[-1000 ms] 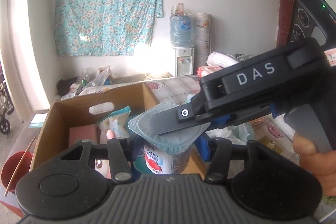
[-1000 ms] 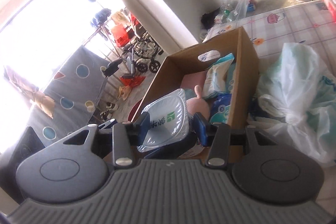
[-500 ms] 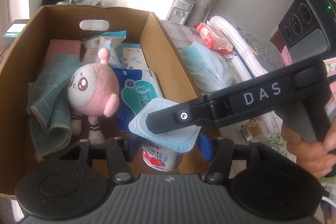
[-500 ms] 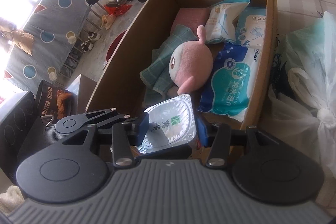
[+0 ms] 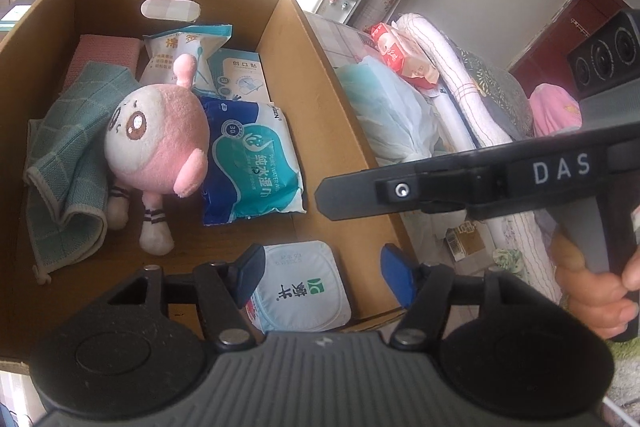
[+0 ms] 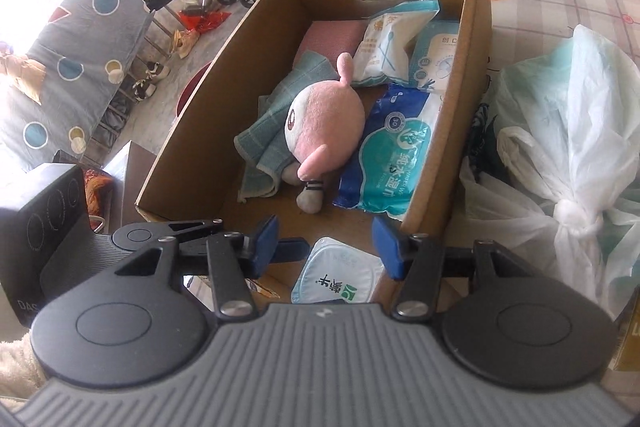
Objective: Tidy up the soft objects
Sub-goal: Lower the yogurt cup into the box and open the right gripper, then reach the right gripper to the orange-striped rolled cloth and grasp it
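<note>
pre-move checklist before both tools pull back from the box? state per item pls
1. Left tool open, blue pads apart: ok.
2. Right tool open: ok.
3. White foil-lidded yogurt cup inside the brown cardboard box, at its near end: ok.
4. Cup upright, lid facing up: ok.
5. Left pads clear of the cup: cannot tell, one pad overlaps its edge in view.
6. Pink round plush doll and blue-white wet wipes pack lie apart from the cup: ok.
</note>
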The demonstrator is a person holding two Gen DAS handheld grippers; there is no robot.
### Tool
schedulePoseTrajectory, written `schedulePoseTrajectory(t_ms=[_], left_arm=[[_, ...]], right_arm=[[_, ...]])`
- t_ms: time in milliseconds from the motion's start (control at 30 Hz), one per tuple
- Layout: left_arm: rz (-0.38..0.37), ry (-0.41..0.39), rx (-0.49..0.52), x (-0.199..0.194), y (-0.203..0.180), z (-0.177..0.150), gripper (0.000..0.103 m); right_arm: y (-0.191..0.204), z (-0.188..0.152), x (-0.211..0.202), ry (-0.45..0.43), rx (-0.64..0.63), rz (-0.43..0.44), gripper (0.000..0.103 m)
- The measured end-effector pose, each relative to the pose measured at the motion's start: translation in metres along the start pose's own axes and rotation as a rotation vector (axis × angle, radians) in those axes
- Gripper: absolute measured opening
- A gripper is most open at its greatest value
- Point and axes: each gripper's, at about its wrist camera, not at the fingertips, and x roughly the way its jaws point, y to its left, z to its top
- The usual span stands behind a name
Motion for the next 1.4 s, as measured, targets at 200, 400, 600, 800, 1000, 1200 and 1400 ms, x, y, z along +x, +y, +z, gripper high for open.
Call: schedulePoseTrajectory(t_ms=[200, 400, 600, 800, 1000, 1200, 1400], left_arm=[[0.044, -0.070, 0.009, -0.013, -0.006, 0.002, 0.067], [0.079, -0.137, 0.104, -0.016, -0.037, 0.008, 0.075], [0.088, -0.189, 0.221, -0.005, -0.078, 0.008, 0.079], [0.051, -0.205, 0.312, 0.017, -0.121, 0.007, 0.079], [0.014, -0.192, 0.388, 0.061, -0.167, 0.006, 0.079], [0.017, -0.184, 0.464, 0.112, -0.204, 0.007, 0.070], [0.010, -0.139, 0.449, 0.163, -0.224, 0.017, 0.052]], right_arm=[[-0.017, -0.016, -0.029, -0.145, 0.070, 0.029, 0.059], [-0.037, -0.043, -0.052, -0.309, 0.153, -0.013, 0.072], [-0.062, -0.066, -0.077, -0.404, 0.219, -0.058, 0.074], [-0.103, -0.084, -0.114, -0.463, 0.274, -0.150, 0.075], [-0.155, -0.096, -0.141, -0.482, 0.324, -0.239, 0.075], [-0.204, -0.100, -0.154, -0.476, 0.315, -0.295, 0.075], [-0.249, -0.081, -0.155, -0.413, 0.235, -0.326, 0.067]])
